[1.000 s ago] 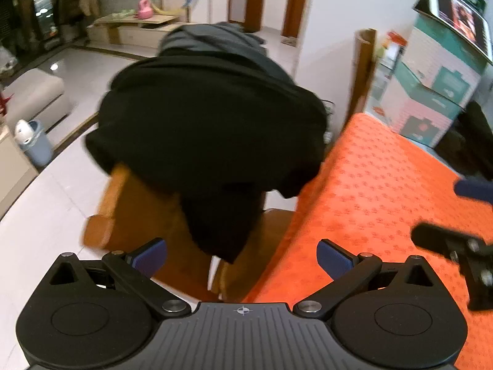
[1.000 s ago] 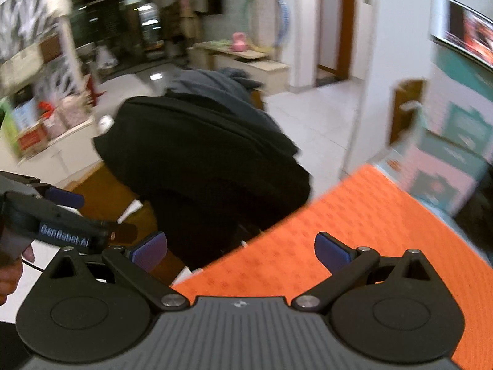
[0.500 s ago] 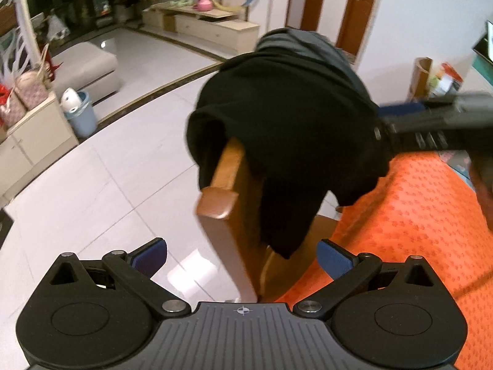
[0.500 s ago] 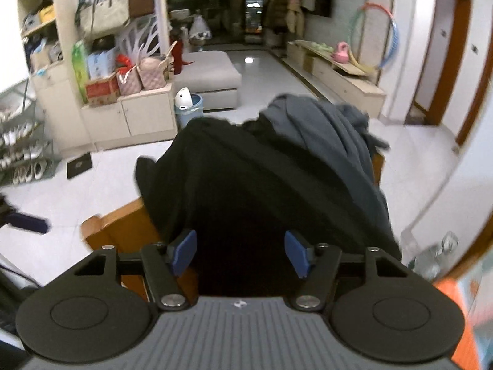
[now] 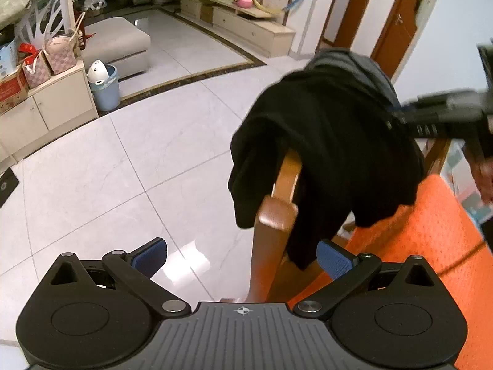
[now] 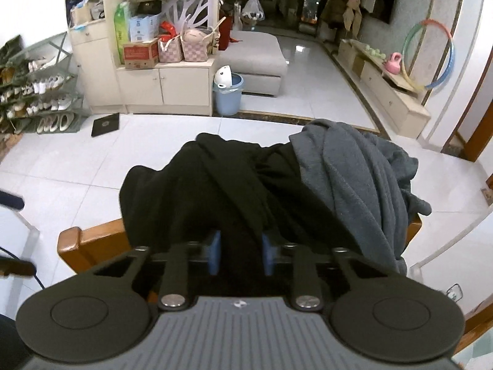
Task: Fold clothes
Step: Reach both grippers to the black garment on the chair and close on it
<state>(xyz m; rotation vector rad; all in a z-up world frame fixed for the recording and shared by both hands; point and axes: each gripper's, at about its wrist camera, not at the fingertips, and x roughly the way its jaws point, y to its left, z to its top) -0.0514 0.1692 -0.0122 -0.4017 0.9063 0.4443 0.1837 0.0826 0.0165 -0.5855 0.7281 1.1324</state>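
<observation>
A black garment point(image 5: 323, 141) point(image 6: 200, 191) hangs over the back of a wooden chair point(image 5: 277, 212) point(image 6: 89, 243), and a grey garment point(image 5: 354, 64) point(image 6: 354, 178) is draped beside it. My right gripper point(image 6: 240, 252) sits low on the chair back. Its jaws are closing, with a fold of the black garment filling the narrow gap between the blue pads. In the left wrist view it point(image 5: 397, 115) reaches in from the right onto the black garment. My left gripper point(image 5: 243, 259) is open and holds nothing, hovering short of the chair's near corner post.
The orange-covered table point(image 5: 431, 240) lies right of the chair. White tiled floor spreads to the left. A blue bin point(image 5: 104, 91) point(image 6: 228, 97), a low cabinet point(image 6: 166, 83), a grey ottoman point(image 6: 258, 58) and a shoe rack point(image 6: 37, 92) stand farther off. A person's hand point(image 5: 485, 182) shows at the right edge.
Both views swung from the orange table toward the chair and floor. The right gripper's jaws went from wide to narrow around the black garment. The left gripper stayed open.
</observation>
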